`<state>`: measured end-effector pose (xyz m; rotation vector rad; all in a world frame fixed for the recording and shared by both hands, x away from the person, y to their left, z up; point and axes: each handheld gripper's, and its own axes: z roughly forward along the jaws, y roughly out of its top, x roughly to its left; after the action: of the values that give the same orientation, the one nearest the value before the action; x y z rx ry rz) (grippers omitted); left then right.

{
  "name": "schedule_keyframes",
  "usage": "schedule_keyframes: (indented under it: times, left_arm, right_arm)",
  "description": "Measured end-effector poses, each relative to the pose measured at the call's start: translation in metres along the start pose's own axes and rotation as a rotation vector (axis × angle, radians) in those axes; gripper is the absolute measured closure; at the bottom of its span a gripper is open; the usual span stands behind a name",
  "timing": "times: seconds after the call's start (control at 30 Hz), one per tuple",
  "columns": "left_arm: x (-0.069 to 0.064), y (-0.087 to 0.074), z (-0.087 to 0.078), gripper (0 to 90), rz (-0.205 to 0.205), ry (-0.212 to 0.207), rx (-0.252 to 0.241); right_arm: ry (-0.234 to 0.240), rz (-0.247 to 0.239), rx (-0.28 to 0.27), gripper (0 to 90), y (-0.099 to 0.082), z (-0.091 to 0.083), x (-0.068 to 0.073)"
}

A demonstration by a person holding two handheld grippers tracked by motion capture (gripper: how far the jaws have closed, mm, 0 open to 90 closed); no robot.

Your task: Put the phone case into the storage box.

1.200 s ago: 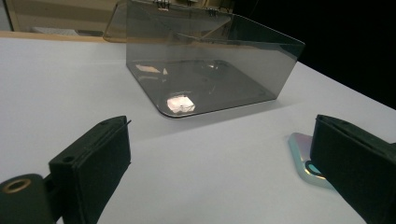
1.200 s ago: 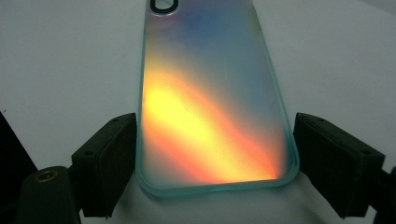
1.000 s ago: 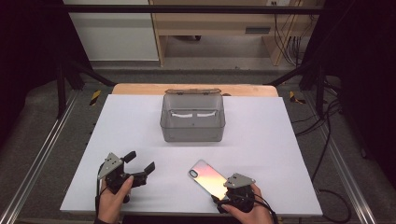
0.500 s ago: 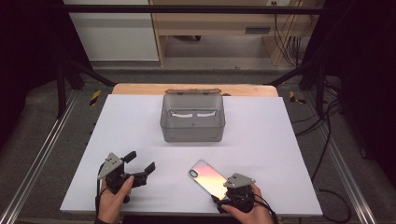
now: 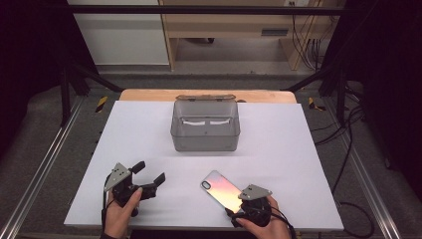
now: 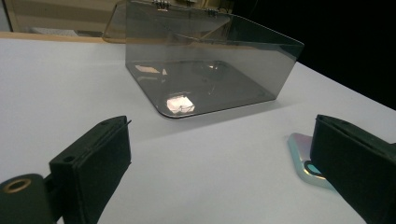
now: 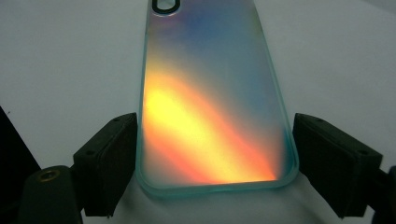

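Note:
An iridescent phone case [image 5: 221, 189] [image 7: 210, 107] lies flat on the white table near the front edge, its camera cutout at the far end. My right gripper [image 5: 240, 203] [image 7: 215, 154] stands at its near end, one black jaw against each long edge, shut on it. My left gripper [image 5: 149, 172] [image 6: 219, 158] rests to the left of the case, open, with bare table between its jaws. A corner of the phone case [image 6: 299, 154] shows beside its right jaw. A clear grey plastic box [image 5: 205, 127] [image 6: 205, 70] stands mid-table, empty, its lid folded back.
The white table top [image 5: 298, 149] ends in a wooden strip [image 5: 149, 94] at the far side. Metal rails [image 5: 45, 164] run along both sides, and cables [image 5: 348, 124] lie on the floor to the right.

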<state>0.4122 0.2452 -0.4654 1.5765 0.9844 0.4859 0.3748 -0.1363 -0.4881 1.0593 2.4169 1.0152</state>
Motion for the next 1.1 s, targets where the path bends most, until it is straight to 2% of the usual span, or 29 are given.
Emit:
schedule_keyframes:
  times: [0.27, 0.47, 0.67, 0.9, 1.1]
  left_arm:
    - [0.000, 0.000, 0.000, 5.1, 0.001, 0.000, -0.001]
    - [0.000, 0.000, 0.000, 5.1, 0.001, -0.002, -0.002]
    - [0.000, 0.000, -0.001, 5.2, -0.001, 0.001, -0.004]
    - [0.000, 0.000, 0.000, 5.2, 0.002, -0.001, -0.001]
    - [0.000, 0.000, 0.000, 5.3, 0.002, -0.002, 0.000]
  right_arm:
    - [0.010, 0.016, -0.014, 17.0, 0.001, -0.002, -0.001]
    - [0.024, 0.043, -0.051, 17.1, 0.002, -0.006, -0.003]
    - [0.032, 0.077, -0.111, 17.2, 0.004, -0.011, -0.004]
    - [0.041, 0.105, -0.144, 17.2, 0.005, -0.013, -0.006]
    - [0.016, 0.053, -0.101, 17.2, 0.004, -0.009, -0.001]
